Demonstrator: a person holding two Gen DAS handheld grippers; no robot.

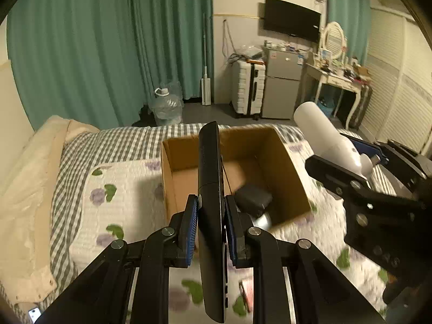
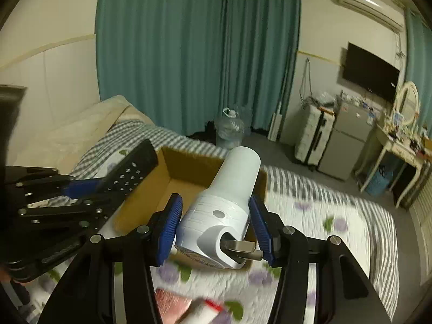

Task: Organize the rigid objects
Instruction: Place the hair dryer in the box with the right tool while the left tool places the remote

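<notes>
Left tongs [image 1: 211,217] clamp my remote [image 1: 210,162], right tongs [image 2: 216,226] the white plug-in device [image 2: 224,210]; box [image 1: 291,162] ahead holds something already, both remain.

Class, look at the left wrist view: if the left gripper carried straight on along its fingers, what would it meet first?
Probably the cardboard box: the left gripper, shut on the black remote, points into its open top. Depth is unclear, so it might meet the dark object inside first.

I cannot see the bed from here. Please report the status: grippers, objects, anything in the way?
Left gripper shut on black remote. Right gripper shut on white device. Both above open cardboard box; dark item already inside. Nothing blocking.
</notes>
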